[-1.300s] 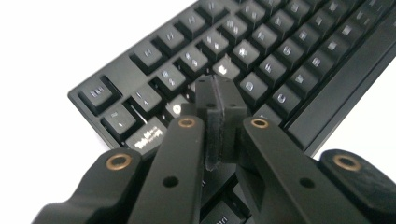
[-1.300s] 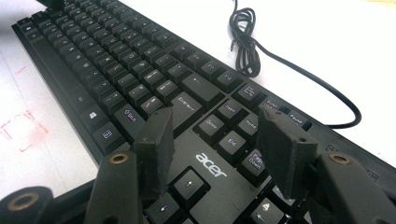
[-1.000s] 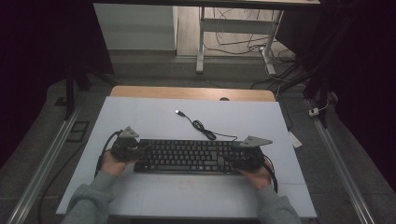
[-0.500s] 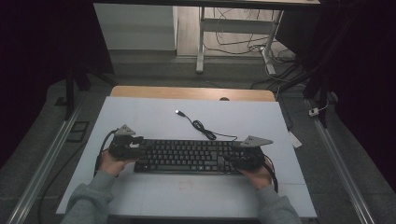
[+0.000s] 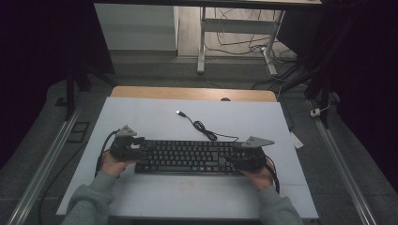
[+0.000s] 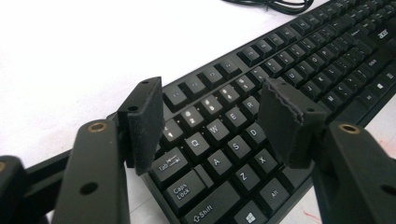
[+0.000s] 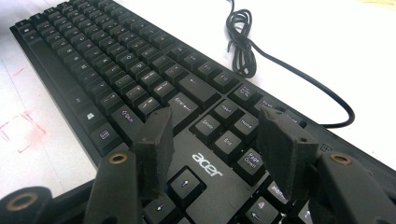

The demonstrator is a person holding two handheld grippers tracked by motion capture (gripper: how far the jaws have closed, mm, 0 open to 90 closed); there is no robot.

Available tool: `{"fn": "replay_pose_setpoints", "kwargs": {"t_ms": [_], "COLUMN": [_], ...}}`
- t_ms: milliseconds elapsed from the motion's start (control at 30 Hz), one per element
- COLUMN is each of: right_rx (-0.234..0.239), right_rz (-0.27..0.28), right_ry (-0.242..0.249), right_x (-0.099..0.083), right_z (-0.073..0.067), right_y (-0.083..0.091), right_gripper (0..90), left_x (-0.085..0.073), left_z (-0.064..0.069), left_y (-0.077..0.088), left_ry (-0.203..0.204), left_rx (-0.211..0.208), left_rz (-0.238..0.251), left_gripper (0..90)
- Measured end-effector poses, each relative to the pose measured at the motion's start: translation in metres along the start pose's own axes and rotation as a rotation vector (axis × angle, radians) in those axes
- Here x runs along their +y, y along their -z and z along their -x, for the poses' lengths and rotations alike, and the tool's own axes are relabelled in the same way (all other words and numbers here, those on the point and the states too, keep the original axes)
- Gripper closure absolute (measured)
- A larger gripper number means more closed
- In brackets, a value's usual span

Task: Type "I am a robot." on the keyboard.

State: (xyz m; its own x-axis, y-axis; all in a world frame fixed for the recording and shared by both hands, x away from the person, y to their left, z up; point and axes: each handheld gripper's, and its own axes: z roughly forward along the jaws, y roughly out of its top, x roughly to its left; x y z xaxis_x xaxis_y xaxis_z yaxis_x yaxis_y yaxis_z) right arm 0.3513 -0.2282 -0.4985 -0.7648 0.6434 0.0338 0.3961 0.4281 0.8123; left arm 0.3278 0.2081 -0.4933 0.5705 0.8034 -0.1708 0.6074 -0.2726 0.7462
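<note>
A black Acer keyboard (image 5: 187, 157) lies flat across the white table top (image 5: 155, 117). My left gripper (image 5: 140, 149) sits at its left end. In the left gripper view my jaws (image 6: 210, 116) stand apart above the Tab, Q and W keys (image 6: 299, 60), having just been opening, and the pads (image 6: 144, 121) press on nothing. My right gripper (image 5: 233, 158) is at the right end. In the right gripper view it (image 7: 212, 135) is open over the logo and the navigation keys (image 7: 116, 60), pads clear of them.
The keyboard's black cable (image 5: 202, 127) coils behind it and ends in a loose USB plug (image 5: 179, 112); the coil (image 7: 243, 46) also shows in the right gripper view. A wooden strip (image 5: 187, 93) edges the table's far side. Faint red marks (image 7: 18, 133) lie near the front.
The left gripper's jaws look slightly wider apart at the keyboard's left end. Both hands and the keyboard have stayed where they were.
</note>
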Motion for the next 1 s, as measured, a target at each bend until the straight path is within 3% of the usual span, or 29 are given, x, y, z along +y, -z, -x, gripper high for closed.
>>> {"fn": "replay_pose_setpoints", "kwargs": {"t_ms": [267, 1000], "right_rx": [0.0, -0.004], "right_rz": [0.0, -0.005], "right_ry": [0.001, 0.004], "right_x": [0.0, 0.0], "right_z": [0.0, 0.0], "right_y": [0.0, 0.0], "right_gripper": [46.5, 46.5], "left_x": [0.003, 0.011], "left_z": [0.007, 0.042], "left_y": [0.001, -0.003], "left_ry": [-0.013, -0.122], "left_rx": [-0.026, -0.125], "left_rz": [0.009, -0.017], "left_gripper": [40.2, 39.2]}}
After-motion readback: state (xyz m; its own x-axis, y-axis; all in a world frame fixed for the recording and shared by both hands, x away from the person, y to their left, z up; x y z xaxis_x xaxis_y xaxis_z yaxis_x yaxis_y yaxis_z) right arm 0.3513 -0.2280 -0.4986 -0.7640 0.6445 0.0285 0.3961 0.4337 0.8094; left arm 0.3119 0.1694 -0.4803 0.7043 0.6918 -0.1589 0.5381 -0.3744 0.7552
